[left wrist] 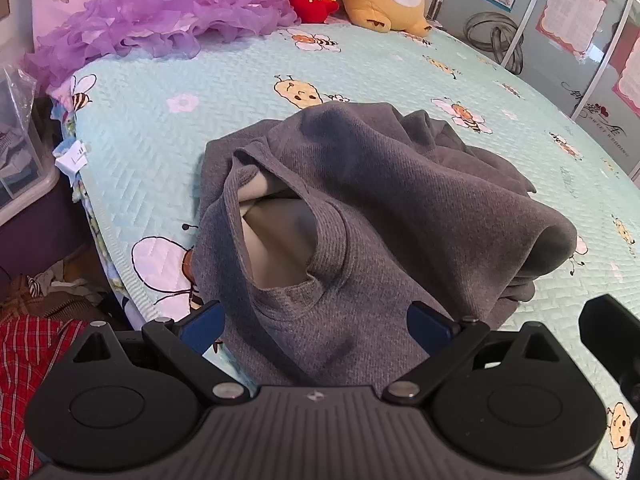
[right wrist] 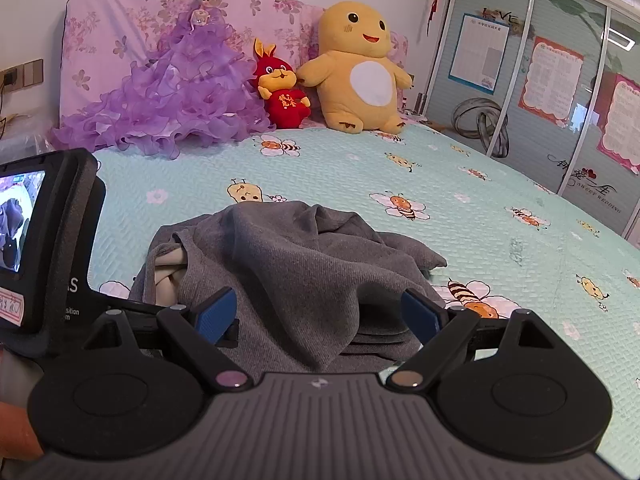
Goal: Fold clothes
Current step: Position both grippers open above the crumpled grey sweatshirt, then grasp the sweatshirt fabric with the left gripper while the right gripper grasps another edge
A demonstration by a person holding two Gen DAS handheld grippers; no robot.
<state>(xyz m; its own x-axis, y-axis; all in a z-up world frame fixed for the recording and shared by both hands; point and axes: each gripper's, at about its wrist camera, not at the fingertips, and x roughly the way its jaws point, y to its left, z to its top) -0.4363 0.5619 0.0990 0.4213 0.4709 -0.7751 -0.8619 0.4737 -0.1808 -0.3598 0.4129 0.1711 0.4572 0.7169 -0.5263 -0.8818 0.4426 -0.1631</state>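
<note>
A grey knit sweater (left wrist: 380, 200) lies crumpled on the light blue bee-print bedspread (left wrist: 168, 140), its ribbed neck opening facing me and showing a pale lining. My left gripper (left wrist: 316, 326) is open, its blue fingers spread to either side of the collar edge, with cloth lying between them. In the right wrist view the same sweater (right wrist: 288, 256) is bunched in a heap. My right gripper (right wrist: 324, 316) is open too, straddling a raised fold at the near edge. Neither pair of fingers pinches the fabric.
A purple ruffled doll dress (right wrist: 176, 92), a red plush (right wrist: 282, 92) and a yellow plush (right wrist: 358, 72) sit at the headboard. Sliding wardrobe doors (right wrist: 540, 92) stand to the right. Left of the bed are a plastic box (left wrist: 20, 152) and clothes on the floor (left wrist: 36, 344).
</note>
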